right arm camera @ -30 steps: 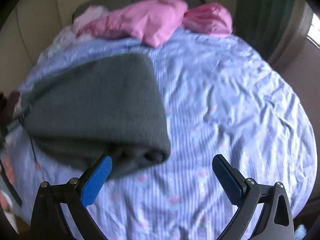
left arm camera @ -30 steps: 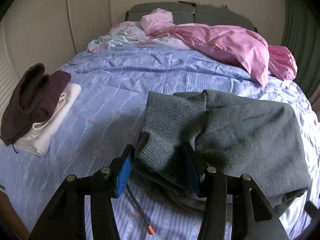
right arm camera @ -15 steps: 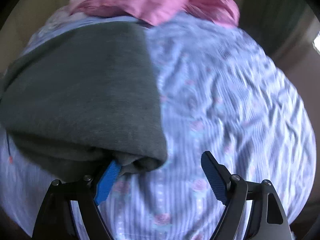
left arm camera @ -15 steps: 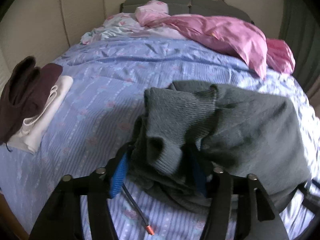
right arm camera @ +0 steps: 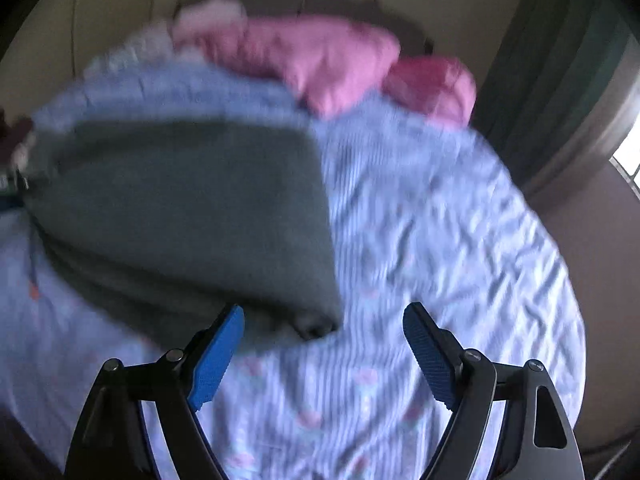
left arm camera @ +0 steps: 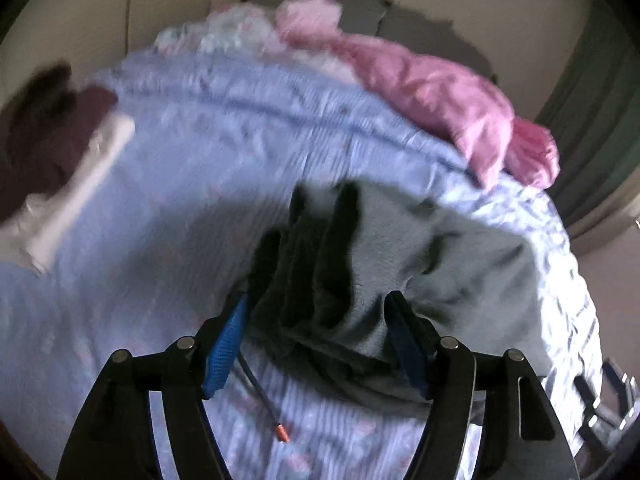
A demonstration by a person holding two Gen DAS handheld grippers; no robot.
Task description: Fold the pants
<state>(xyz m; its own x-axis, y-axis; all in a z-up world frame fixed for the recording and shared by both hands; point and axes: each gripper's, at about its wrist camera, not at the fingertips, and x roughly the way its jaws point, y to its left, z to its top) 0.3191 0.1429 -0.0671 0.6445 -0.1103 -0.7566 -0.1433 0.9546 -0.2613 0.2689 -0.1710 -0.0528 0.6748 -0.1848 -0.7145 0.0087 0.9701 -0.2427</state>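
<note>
Grey knit fleece fills the middle of both my views: the pants [left arm camera: 440,248] lie folded into a thick bundle on the bed, resting on a lilac striped sheet [left arm camera: 200,208] printed with small roses. Both pictures are blurred by movement. My left tongs [left arm camera: 320,346] straddle the bunched end of the bundle, where ribbed folds stand up between the blue pads; the jaws have just been opening, and the cloth between them looks loose rather than pinched, though the far pad sits right against the fabric and I cannot be sure it has fully let go. A dark drawstring [left arm camera: 260,404] with an orange tip trails out from under the bundle, just beside the near pad. My right tongs [right arm camera: 324,354] are spread wide over bare sheet, holding nothing; the rolled near corner of the pants lies just ahead of and beside the left-hand pad, not between the two. I judge that a fold has been laid down and I am in the releasing step, with the task far along. The next move, as I read it, calls for drawing both tongs clear without dragging the top layer, then either pressing the bundle flat or moving it toward the stack of folded clothes [left arm camera: 60,148], maroon over cream, well apart at the left edge of the bed. Rumpled pink bedding [right arm camera: 320,64] sits near the headboard.
</note>
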